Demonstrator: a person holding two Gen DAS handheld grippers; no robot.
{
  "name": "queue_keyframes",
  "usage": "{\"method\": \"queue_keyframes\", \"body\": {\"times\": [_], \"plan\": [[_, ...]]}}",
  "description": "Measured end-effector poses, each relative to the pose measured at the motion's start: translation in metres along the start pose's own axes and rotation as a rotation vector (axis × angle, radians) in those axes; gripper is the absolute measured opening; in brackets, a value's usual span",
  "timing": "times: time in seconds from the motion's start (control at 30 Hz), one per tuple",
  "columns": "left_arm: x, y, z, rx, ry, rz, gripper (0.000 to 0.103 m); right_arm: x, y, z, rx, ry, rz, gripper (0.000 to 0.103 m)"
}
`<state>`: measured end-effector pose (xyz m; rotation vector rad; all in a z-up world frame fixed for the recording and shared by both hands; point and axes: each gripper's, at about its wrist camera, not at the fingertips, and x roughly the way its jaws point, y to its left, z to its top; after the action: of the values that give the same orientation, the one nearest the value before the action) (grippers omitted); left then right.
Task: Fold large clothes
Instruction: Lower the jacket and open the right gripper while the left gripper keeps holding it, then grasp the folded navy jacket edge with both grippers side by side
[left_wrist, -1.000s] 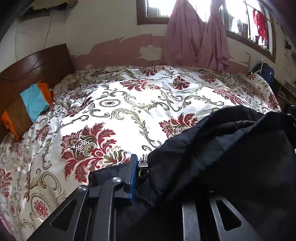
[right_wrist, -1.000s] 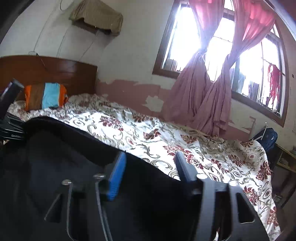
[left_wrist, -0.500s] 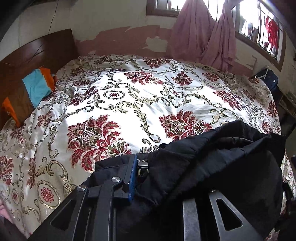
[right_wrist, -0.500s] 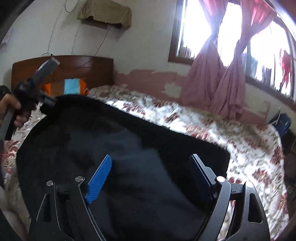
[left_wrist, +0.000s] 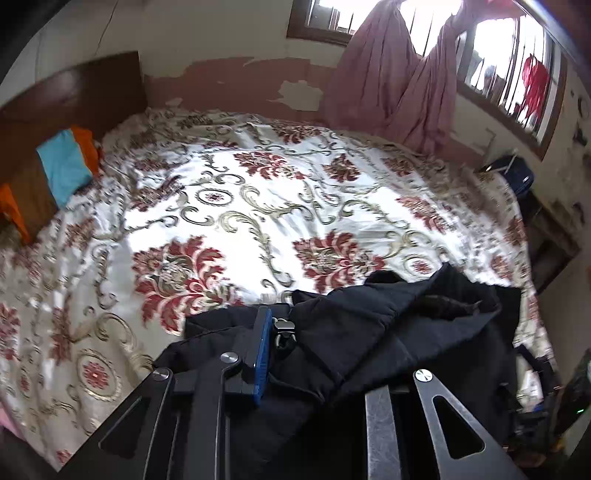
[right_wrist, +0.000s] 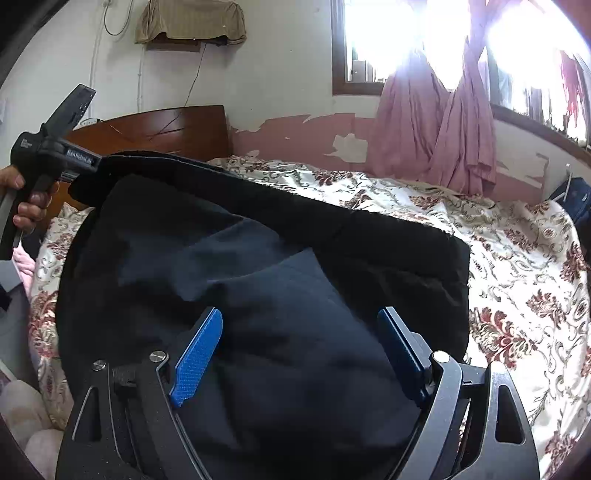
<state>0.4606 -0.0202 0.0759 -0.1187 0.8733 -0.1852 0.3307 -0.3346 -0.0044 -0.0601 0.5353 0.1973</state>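
A large black garment (left_wrist: 388, 332) lies bunched on the near part of the flowered bed cover (left_wrist: 258, 206). My left gripper (left_wrist: 291, 332) is shut on its edge beside a metal zipper pull; only the blue left pad (left_wrist: 263, 350) shows, the other is under cloth. In the right wrist view, a hand (right_wrist: 29, 206) holds that left gripper (right_wrist: 98, 166) up at the far left, pinching one corner so the black garment (right_wrist: 258, 240) slopes down from it. My right gripper (right_wrist: 300, 314) stands wide open over the cloth, its pads pressing on nothing.
A dark wooden headboard (left_wrist: 74, 96) with an orange, blue and brown pillow (left_wrist: 66, 170) is at the left. Pink curtains (left_wrist: 399, 81) hang at the window on the far wall. A blue bag (left_wrist: 517, 177) stands past the bed's right edge.
My right gripper's jaws have spread wide and let go of the black cloth. The left gripper has risen with its corner, and the garment's right side has sunk onto the bed.
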Motion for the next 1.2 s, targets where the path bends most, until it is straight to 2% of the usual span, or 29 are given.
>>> {"method": "queue_keyframes", "body": {"times": [0.07, 0.2, 0.37, 0.5, 0.6, 0.73, 0.8, 1.0, 1.1, 1.2], "plan": [[-0.003, 0.003, 0.002, -0.021, 0.021, -0.015, 0.021, -0.001, -0.001, -0.002, 0.005, 0.001, 0.007, 0.082], [-0.008, 0.0, -0.001, 0.004, 0.015, 0.012, 0.021, -0.002, -0.006, -0.004, 0.026, 0.001, 0.01, 0.082], [-0.013, 0.005, 0.006, -0.069, 0.001, -0.045, 0.021, 0.001, -0.011, -0.008, 0.042, 0.011, 0.01, 0.082], [-0.015, -0.001, 0.011, -0.059, -0.011, -0.039, 0.021, 0.006, -0.014, -0.014, 0.042, 0.025, 0.004, 0.083], [-0.008, 0.006, 0.017, -0.108, 0.007, -0.072, 0.021, 0.012, -0.017, -0.012, 0.057, 0.03, 0.008, 0.083], [0.015, 0.013, 0.02, -0.118, 0.049, -0.052, 0.021, 0.023, -0.021, -0.003, 0.087, 0.032, 0.007, 0.083], [0.029, 0.02, 0.023, -0.14, 0.064, -0.056, 0.021, 0.038, -0.023, 0.006, 0.109, 0.052, 0.012, 0.083], [0.086, 0.04, 0.031, -0.209, 0.129, -0.134, 0.021, 0.102, -0.046, 0.033, 0.244, 0.151, 0.087, 0.083], [0.097, 0.043, 0.031, -0.163, 0.113, -0.144, 0.021, 0.127, -0.059, 0.033, 0.314, 0.188, 0.116, 0.084], [0.093, 0.042, 0.034, -0.079, 0.124, -0.188, 0.023, 0.136, -0.057, 0.024, 0.31, 0.195, 0.155, 0.09]]}}
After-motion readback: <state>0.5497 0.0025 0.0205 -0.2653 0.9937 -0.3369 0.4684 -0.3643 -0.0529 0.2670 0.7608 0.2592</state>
